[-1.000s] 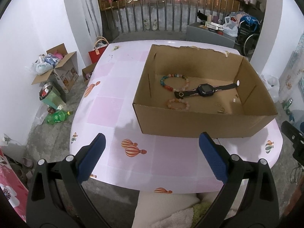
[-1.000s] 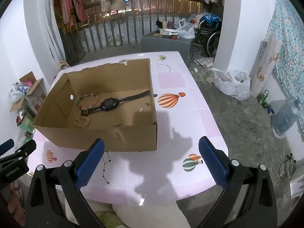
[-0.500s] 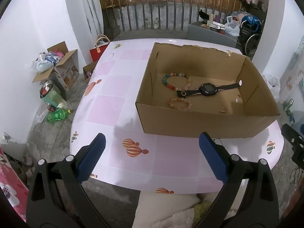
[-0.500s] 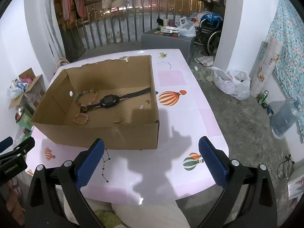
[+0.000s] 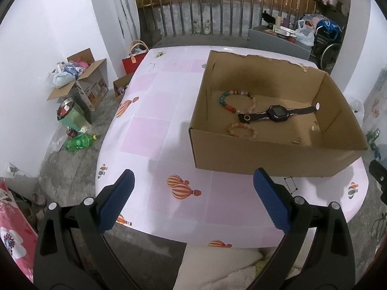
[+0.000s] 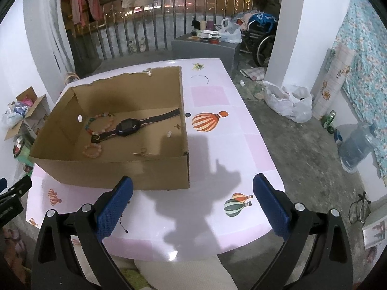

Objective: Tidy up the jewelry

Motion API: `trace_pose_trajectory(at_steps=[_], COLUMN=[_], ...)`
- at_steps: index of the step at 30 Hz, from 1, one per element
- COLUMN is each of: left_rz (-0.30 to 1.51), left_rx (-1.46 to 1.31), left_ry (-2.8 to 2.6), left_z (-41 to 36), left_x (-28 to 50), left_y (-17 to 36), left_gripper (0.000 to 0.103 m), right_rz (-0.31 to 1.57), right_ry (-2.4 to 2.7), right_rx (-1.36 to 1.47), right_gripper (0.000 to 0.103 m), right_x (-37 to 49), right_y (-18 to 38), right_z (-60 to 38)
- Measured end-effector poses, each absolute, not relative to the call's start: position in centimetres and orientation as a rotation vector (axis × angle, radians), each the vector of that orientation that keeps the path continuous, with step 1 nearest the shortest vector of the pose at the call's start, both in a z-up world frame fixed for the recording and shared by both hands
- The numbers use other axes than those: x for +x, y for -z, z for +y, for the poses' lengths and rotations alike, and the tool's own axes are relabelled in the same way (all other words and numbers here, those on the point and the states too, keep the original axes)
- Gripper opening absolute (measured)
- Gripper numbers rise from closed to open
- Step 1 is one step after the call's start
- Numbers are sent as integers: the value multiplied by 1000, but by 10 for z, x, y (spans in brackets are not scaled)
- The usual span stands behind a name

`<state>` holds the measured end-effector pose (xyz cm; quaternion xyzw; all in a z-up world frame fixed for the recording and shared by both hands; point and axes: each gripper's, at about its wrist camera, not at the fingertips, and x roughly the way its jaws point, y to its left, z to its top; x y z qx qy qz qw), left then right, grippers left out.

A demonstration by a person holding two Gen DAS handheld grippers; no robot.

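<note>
a: status, left side first?

b: left gripper [image 5: 192, 197] spread wide, nothing between the blue pads [image 5: 115, 204]. it hangs over the near edge of the table [image 5: 154, 130], above a striped balloon print [image 5: 180, 188].

a: right one?

b: right gripper [image 6: 192, 198] also wide apart, holding nothing. it sits over the near right part of the table, its shadow [image 6: 205, 193] falling on the pink top.

a: where's the jewelry?

b: all in the cardboard box [image 5: 266, 159]. the box stands on the table, toward the right in the left view and toward the left in the right view. going left to right in the left view: colourful bead bracelet [image 5: 235, 101] at the back left of the box floor, small pink bead bracelet [image 5: 241, 130] in front of it near the front wall, black watch [image 5: 277, 113] lying flat across the middle, strap end touching the colourful bracelet.

a: anything else inside?

b: a few small bits to the right of the watch. in the right view a small gold piece [image 6: 142, 152] near the front wall and a tiny white piece [image 6: 169, 134] further back. too small to say what they are.

a: grippers touching the box?

b: no. both are apart from it, on the near side.

a: around the table?

b: open box of clutter [image 5: 82, 82] on the floor at left, white bag [image 6: 287, 104] on the floor at right.
</note>
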<state>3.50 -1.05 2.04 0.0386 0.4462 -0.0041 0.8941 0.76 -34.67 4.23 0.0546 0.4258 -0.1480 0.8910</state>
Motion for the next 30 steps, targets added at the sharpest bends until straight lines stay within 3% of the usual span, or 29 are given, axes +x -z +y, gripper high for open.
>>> trace_pose_trajectory(at_steps=[30], left_rz=[914], left_rx=[66], left_ry=[-12], left_z=[4], left_x=[42], left_y=[-21], left_gripper=[95], right_rz=[842], right_ry=[313], right_rx=[24], right_gripper=[97], right_x=[16], right_y=[-55], right_z=[-331])
